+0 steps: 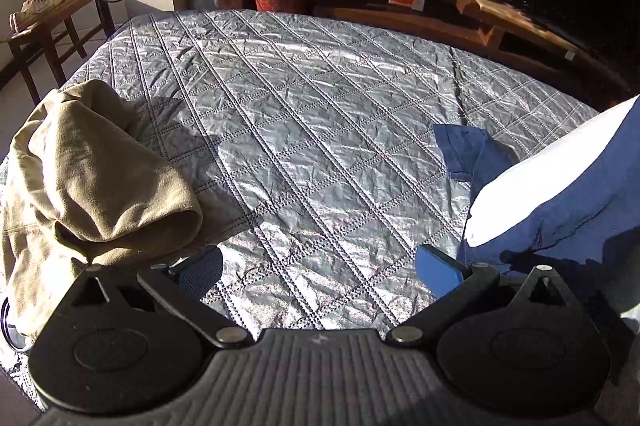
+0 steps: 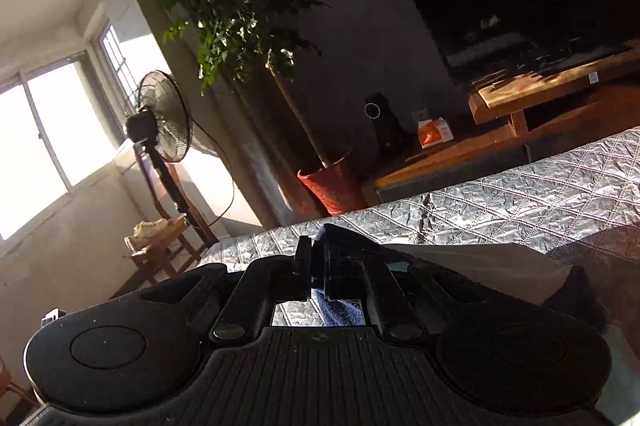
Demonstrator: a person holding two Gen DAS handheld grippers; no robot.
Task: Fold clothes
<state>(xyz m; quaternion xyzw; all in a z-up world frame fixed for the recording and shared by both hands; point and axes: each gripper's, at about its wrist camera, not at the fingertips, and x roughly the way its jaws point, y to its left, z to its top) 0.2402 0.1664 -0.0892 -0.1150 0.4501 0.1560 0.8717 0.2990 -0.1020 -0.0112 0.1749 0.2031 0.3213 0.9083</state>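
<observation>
The blue garment [image 1: 568, 193] hangs lifted over the bed's right side, one corner trailing onto the quilted bed cover [image 1: 304, 113]. My right tool [image 2: 318, 276] is pressed together on a fold of that blue cloth [image 2: 334, 310], high above the bed. I judge the pinch is near the cloth's edge, so a quick swing could pull it free, or the dangling part could land bunched. My left tool [image 1: 320, 266] is spread and holds nothing, low near the bed's near edge, the blue garment just to its right. A tan garment [image 1: 92, 185] lies crumpled at the bed's left edge, just beside that tool's left finger.
</observation>
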